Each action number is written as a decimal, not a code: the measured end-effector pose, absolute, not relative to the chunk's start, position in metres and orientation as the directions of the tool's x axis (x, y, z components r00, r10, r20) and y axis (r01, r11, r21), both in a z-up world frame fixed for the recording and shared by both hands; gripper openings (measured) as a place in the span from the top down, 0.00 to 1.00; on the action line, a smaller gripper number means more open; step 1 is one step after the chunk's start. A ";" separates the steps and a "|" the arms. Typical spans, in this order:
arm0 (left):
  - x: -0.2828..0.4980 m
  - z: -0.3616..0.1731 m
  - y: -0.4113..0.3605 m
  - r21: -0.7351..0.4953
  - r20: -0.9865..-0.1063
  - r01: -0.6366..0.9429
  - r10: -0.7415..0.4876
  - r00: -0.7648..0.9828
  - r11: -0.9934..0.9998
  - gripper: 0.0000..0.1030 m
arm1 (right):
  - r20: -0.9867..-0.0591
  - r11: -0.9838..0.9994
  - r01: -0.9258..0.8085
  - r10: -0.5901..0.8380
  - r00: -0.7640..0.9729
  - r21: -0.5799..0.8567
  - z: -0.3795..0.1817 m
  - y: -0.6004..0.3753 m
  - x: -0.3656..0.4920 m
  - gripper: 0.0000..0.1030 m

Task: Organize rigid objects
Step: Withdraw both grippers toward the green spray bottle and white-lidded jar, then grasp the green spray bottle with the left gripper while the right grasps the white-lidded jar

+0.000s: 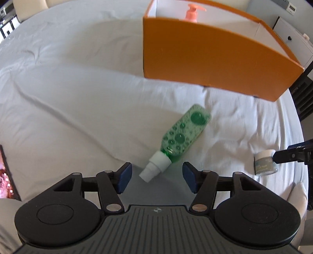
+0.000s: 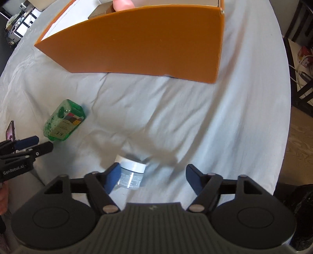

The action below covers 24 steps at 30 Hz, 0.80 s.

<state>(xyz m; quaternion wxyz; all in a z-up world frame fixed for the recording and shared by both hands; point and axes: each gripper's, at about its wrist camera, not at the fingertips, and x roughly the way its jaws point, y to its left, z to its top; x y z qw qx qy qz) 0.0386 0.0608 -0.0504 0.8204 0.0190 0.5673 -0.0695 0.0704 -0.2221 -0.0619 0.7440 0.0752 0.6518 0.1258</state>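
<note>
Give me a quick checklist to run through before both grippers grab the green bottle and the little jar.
1. Left gripper open: ok.
2. Green bottle lined up with it: ok, lying on the sheet, white cap toward the gap.
3. Right gripper open: ok.
4. Jar centred between its fingers: not ok, it sits close to the left finger.
5. Orange box open on top: ok, pink pump bottle already inside.
6. Room left in the box: cannot tell.
</note>
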 end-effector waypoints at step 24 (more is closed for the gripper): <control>0.036 -0.060 0.055 -0.082 -0.912 0.148 -0.134 0.388 0.986 0.73 | -0.955 0.952 -0.209 0.257 0.148 0.224 -0.058 -0.181 0.065 0.60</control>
